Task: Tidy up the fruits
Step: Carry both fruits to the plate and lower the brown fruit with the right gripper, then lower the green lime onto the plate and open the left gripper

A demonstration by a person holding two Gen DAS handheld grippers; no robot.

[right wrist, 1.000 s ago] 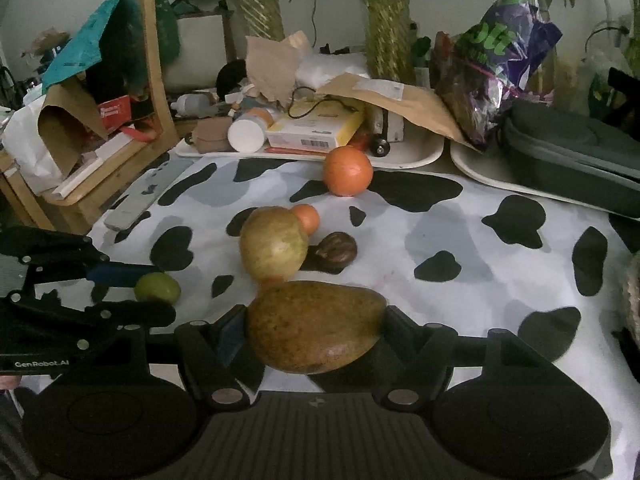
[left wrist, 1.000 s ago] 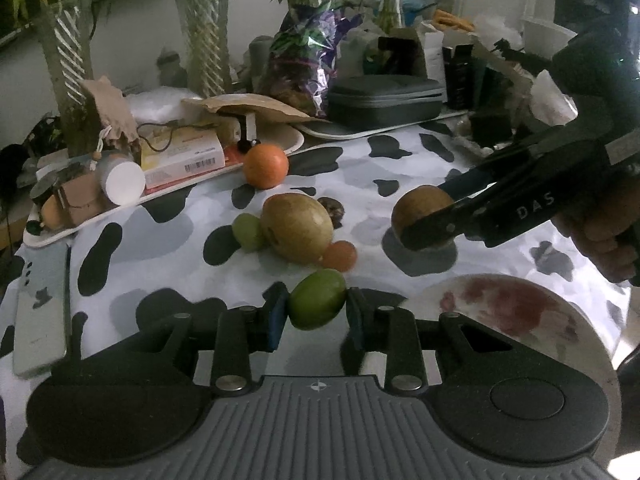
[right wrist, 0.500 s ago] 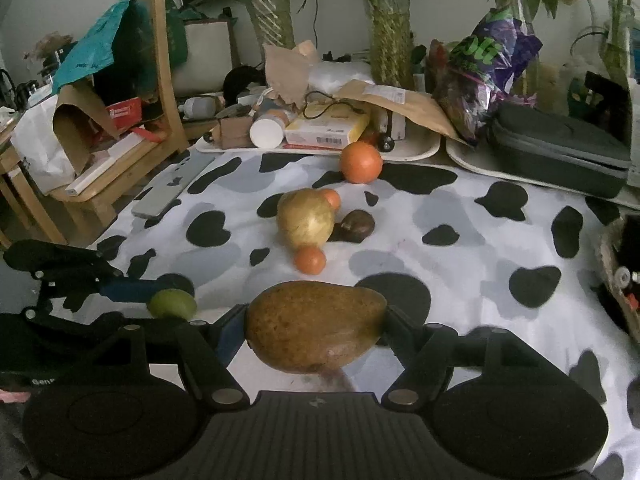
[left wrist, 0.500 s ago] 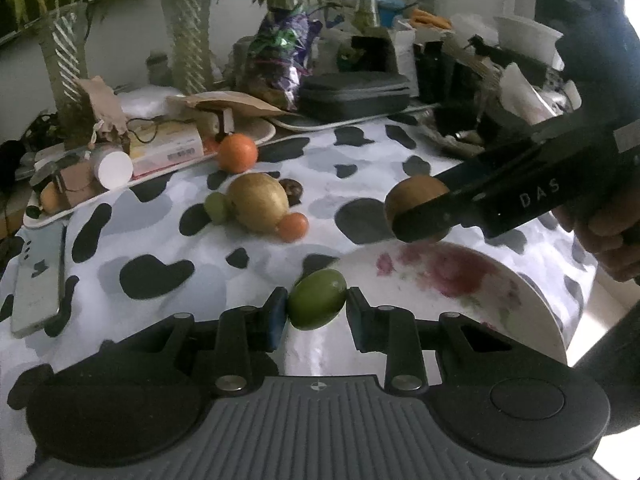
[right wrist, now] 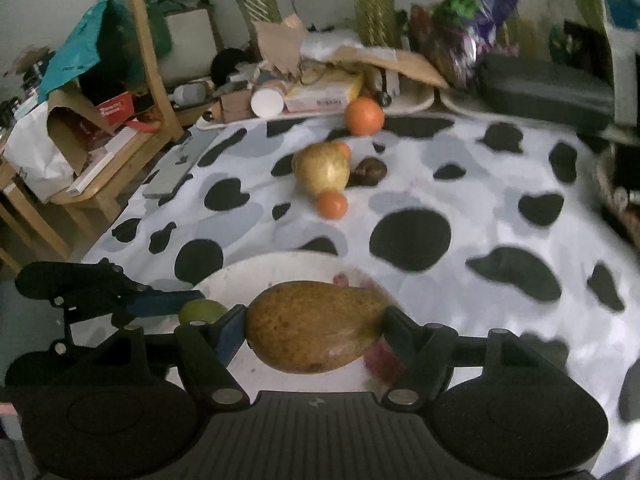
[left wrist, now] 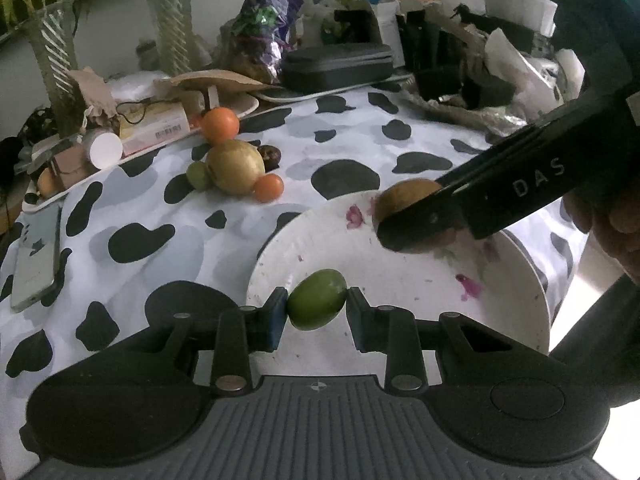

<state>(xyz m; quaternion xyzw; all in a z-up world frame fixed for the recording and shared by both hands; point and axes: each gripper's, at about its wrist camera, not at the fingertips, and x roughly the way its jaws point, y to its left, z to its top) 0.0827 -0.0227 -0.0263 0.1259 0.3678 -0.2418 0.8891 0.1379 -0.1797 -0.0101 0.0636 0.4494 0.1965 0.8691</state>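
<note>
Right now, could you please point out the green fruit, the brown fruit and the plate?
green fruit (left wrist: 317, 299): left wrist view, middle of its skin.
brown fruit (right wrist: 316, 326): right wrist view, centre of its speckled side.
plate (left wrist: 400, 264): left wrist view, bare white surface.

My left gripper (left wrist: 317, 309) points steeply down, both pads pressed on a small green fruit (left wrist: 317, 299). My right gripper (right wrist: 315, 330) has the same downward pitch, jaws set wider and clamped on a brown fruit (right wrist: 316, 330). The right hand (left wrist: 612, 228) grips its handle, fingers curled; both grippers sit close together.
</note>
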